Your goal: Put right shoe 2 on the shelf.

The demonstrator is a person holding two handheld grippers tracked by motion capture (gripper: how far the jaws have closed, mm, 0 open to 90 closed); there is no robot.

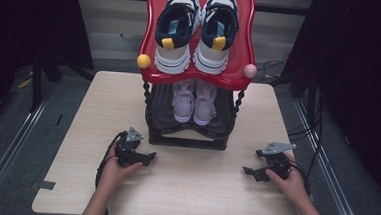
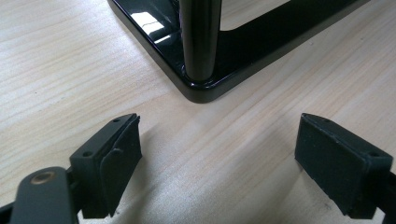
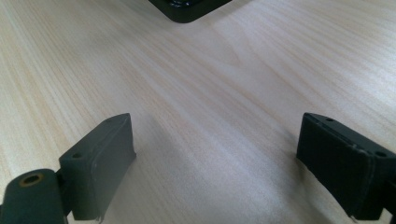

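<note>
- Your left gripper (image 1: 150, 157) rests low over the wooden table (image 1: 198, 193), left of the table's middle and toward its near edge, held in your left hand (image 1: 117, 170).
- In the left gripper view, its jaws stand wide apart with nothing between them but bare wood; the pads (image 2: 122, 154) touch nothing.
- Your right gripper (image 1: 248, 171) sits toward the table's right edge, held in your right hand (image 1: 289, 181), well apart from the left gripper.
- In the right gripper view, its jaws also stand wide apart over bare wood and hold nothing.
- The shoe rack (image 1: 190, 122) stands at the middle of the table, reaching to its far edge. Its black base (image 2: 205, 88) lies just ahead of your left gripper; one rounded corner and a black upright post (image 2: 200, 37) show close in the left gripper view.
- A corner of the same base (image 3: 189, 11) shows at the top of the right gripper view, farther from those jaws.
- The red top shelf (image 1: 241, 65) carries a pair of navy-and-white sneakers (image 1: 195, 30), side by side, heels toward you.
- A yellow knob (image 1: 143, 61) marks the shelf's near left corner and a pink knob (image 1: 250, 70) its near right corner.
- The lower shelf holds a pair of pale pink sneakers (image 1: 194, 102), side by side at its middle, under the red shelf.
</note>
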